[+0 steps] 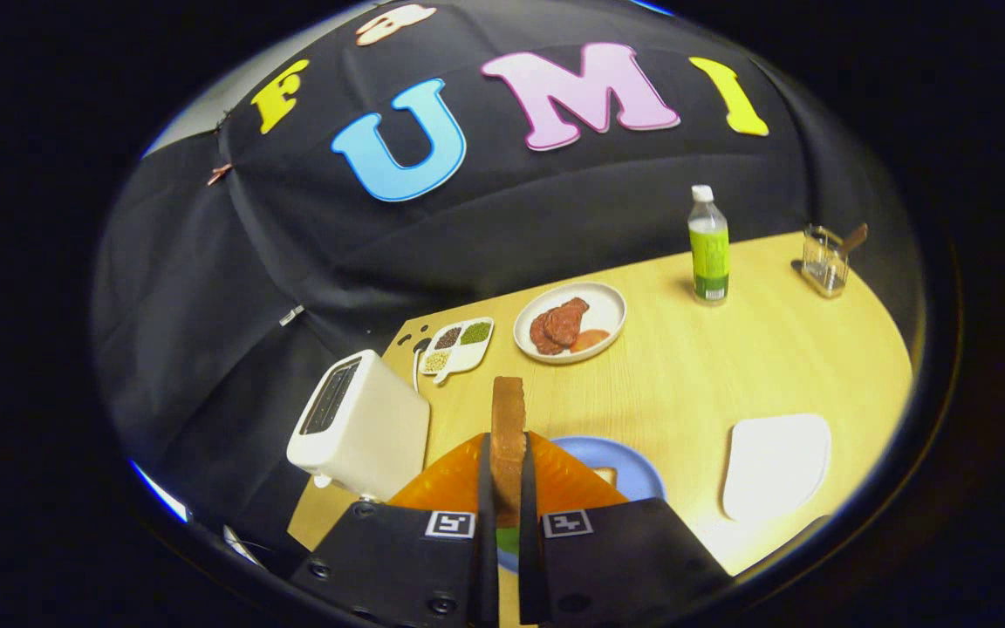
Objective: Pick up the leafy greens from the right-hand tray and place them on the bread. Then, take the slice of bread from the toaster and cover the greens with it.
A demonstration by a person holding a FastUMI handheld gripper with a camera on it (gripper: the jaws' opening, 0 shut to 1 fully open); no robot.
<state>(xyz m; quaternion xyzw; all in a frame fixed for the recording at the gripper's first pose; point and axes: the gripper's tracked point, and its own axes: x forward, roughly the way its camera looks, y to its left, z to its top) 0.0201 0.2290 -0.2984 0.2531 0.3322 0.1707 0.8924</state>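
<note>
My gripper (507,475) is shut on a browned slice of bread (508,427), which stands on edge between the fingers and sticks out beyond their tips. The white toaster (358,423) sits to the left of the fingers, its slot facing up. Under and just right of the fingers lies a blue plate (638,471) with a corner of another bread slice (605,475) showing. A bit of green (509,538) shows low down between the fingers. The white tray (777,462) on the right holds nothing.
Beyond the held slice stand a round plate with meat pieces (570,323) and a small compartment dish of grains (457,344). A green bottle (708,246) and a clear holder (825,257) stand at the far right of the wooden table (729,366).
</note>
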